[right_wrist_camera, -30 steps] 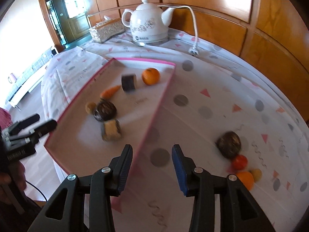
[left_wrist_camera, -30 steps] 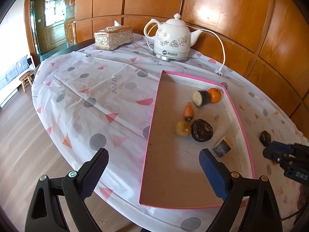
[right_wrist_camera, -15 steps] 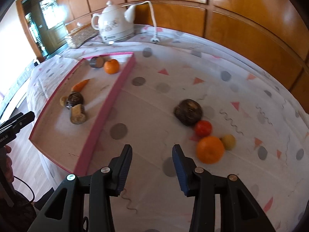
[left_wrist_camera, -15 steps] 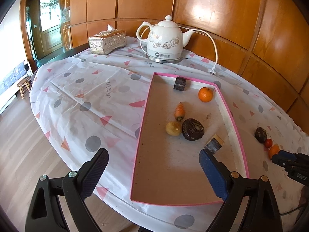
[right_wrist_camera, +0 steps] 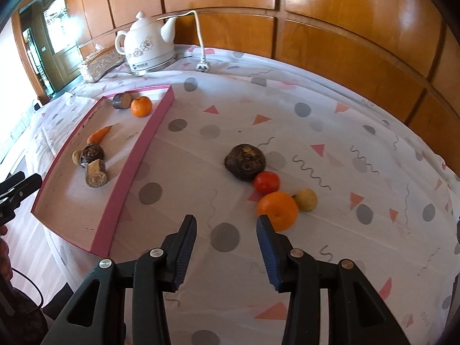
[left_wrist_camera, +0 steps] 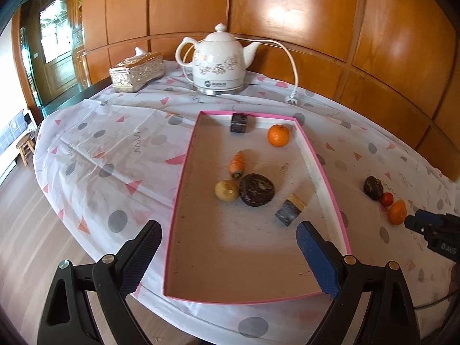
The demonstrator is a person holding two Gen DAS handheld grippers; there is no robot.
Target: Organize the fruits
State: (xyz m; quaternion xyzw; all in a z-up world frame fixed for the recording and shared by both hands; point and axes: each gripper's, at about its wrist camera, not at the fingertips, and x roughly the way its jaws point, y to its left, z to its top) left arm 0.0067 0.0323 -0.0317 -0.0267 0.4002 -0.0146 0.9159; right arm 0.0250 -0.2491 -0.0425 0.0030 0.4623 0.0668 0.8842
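Fruit awaits sorting on the bench (right_wrist_camera: 330,132)
Right hand-held gripper (right_wrist_camera: 227,230) open beside an orange (right_wrist_camera: 277,210); left hand-held gripper (left_wrist_camera: 228,238) open over pink tray (left_wrist_camera: 184,172).

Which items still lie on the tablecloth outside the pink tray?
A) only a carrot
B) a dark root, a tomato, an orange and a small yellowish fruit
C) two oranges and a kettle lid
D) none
B: the dark root, tomato, orange and yellowish fruit cluster outside the pink tray.

Pink-rimmed tray (left_wrist_camera: 184,172) with a pale beige floor; white tablecloth (right_wrist_camera: 316,109) patterned in grey dots, pink and orange triangles, dark squiggles. Far off — a white kettle (left_wrist_camera: 218,63) with gold-brown flowers. Near right — orange (right_wrist_camera: 277,210), red tomato (right_wrist_camera: 266,183).
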